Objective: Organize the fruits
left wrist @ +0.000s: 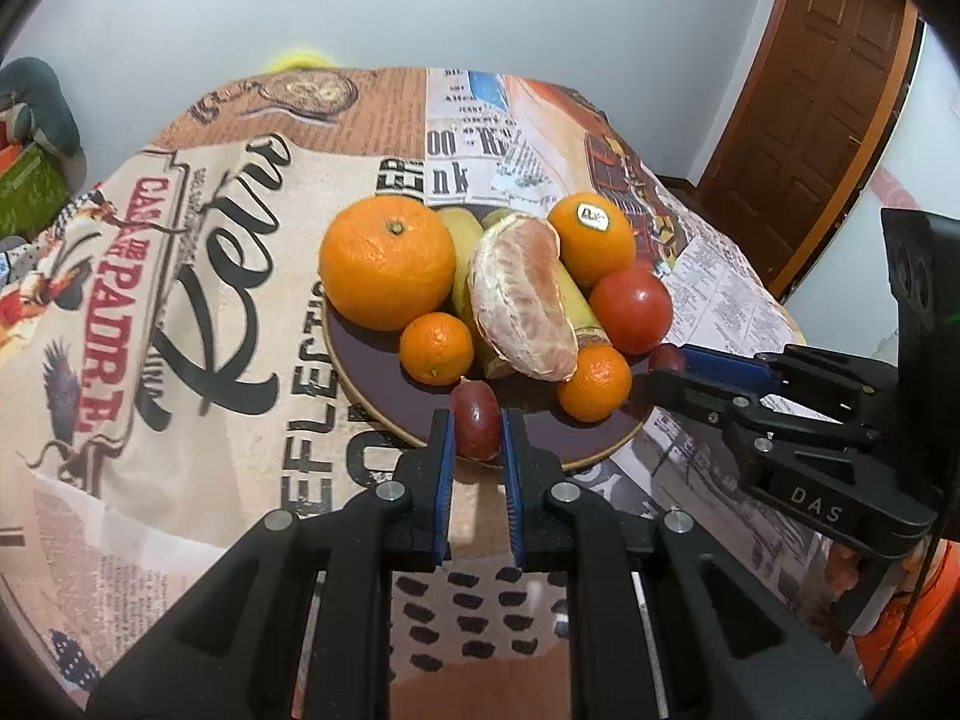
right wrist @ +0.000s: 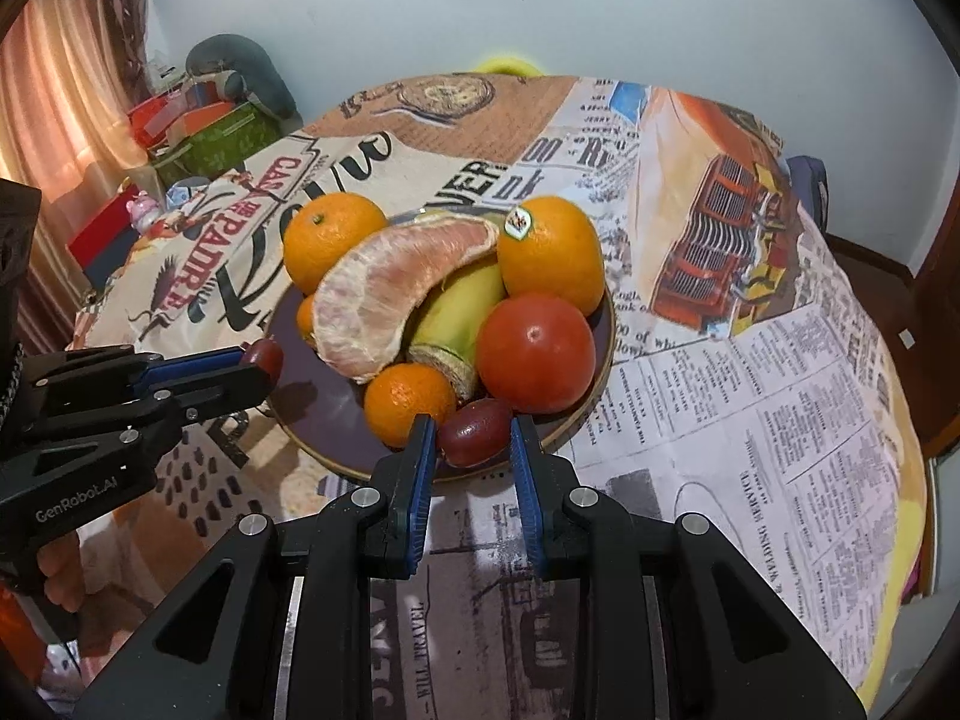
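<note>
Both views ride on the grippers, looking forward along their own fingers and steeply down at the plate (left wrist: 366,396) of fruit. The left wrist camera sits close off the plate's near edge, slightly to its left, with a wooden door (left wrist: 804,120) beyond the plate to the right. The right wrist camera hangs just as close, off the plate's (right wrist: 594,372) near-right edge, a curtain (right wrist: 54,108) beyond it to the left. Both share the plate, the printed tablecloth (left wrist: 198,276) under it and the pale wall (right wrist: 360,12) behind, and each catches the other gripper beside the plate.
</note>
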`<action>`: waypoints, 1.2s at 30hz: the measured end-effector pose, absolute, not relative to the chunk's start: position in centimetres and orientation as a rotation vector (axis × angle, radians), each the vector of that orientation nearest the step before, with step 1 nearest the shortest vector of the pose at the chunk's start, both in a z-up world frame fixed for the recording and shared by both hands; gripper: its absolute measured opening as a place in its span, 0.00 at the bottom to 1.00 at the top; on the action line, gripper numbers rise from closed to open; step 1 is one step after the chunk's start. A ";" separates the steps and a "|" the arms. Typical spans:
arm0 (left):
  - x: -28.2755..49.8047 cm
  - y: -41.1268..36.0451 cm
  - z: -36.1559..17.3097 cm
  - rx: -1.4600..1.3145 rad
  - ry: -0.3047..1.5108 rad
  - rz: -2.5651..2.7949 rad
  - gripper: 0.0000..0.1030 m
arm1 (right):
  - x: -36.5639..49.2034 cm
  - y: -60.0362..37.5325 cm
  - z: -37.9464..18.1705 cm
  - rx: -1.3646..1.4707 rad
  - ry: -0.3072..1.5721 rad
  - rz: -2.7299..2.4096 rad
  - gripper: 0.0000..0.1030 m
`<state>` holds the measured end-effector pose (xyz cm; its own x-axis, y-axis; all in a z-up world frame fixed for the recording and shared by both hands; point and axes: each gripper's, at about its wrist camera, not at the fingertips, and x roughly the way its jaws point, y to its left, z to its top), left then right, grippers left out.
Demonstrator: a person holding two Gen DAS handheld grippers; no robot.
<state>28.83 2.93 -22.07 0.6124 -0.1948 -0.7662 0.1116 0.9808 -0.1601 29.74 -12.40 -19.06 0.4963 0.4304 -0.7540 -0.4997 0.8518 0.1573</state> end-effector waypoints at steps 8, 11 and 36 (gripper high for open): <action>29.3 2.7 -22.8 -0.086 0.907 -0.177 0.15 | 30.1 -12.6 -19.5 -0.073 0.893 0.572 0.27; 29.3 2.7 -22.9 -0.084 0.911 -0.170 0.19 | 30.1 -12.6 -19.5 -0.077 0.887 0.567 0.35; 17.2 2.9 -5.7 -0.042 0.439 -0.053 0.21 | 20.5 -16.7 -3.7 -0.017 0.466 0.514 0.35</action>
